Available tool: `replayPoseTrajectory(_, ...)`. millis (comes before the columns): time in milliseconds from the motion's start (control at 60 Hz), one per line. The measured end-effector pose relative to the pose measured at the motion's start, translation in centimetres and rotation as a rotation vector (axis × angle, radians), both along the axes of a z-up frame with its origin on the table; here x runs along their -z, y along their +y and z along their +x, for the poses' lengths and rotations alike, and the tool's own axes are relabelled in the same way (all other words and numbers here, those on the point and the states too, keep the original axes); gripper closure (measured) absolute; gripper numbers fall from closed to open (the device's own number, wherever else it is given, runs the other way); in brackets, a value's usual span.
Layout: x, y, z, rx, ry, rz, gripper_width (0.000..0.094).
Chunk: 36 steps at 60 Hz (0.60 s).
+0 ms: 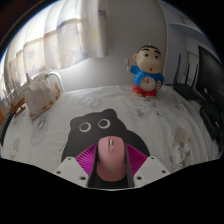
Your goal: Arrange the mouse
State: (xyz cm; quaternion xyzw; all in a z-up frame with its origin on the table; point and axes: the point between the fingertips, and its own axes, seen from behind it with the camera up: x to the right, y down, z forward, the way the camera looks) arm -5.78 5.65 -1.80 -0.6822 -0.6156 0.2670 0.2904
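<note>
A pink computer mouse [111, 159] sits between my gripper's [111, 166] two fingers, with the magenta pads [88, 160] pressed against its two sides. The gripper is shut on the mouse. Just beyond the fingertips lies a black bear-shaped mouse pad [93, 124] with white eyes, on a white table [40, 140]. The near end of the mouse is hidden below the fingers.
A cartoon boy figurine [148, 71] in a red shirt stands on the table beyond the pad to the right. A chair back [42, 88] shows at the far left. White curtains [80, 40] hang behind the table.
</note>
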Motion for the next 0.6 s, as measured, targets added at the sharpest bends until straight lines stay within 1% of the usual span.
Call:
replayPoseTrajectory(67, -0.1, 0.1, -0.1, -0.021, 0.032, 0.016, 0.0437)
replayPoseTrajectory(100, -0.1, 0.1, 0.0, -0.030, 0.021, 0.025, 0.0376)
replayPoseTrajectory(133, -0.3, 0.2, 0.2, -0.029, 0.011, 0.028, 0.0260)
replayPoseTrajectory(167, -0.9, 0.2, 0.3, -0.028, 0.014, 0.026, 0.0107)
replayPoseTrajectory(183, -1.2, 0.2, 0.4, -0.024, 0.017, 0.027, 0.0063)
replayPoseTrajectory(217, -2.2, 0.2, 0.8, -0.022, 0.021, 0.025, 0.0105)
replayPoseTrajectory(317, -6.0, -0.1, 3.2, -0.015, 0.023, 0.028, 0.0087)
replayPoseTrajectory(450, -10.9, -1.2, 9.3, -0.006, -0.019, 0.015, 0.0085)
replayPoseTrajectory(600, -13.8, -2.3, 15.9, -0.020, -0.057, 0.004, 0.0086)
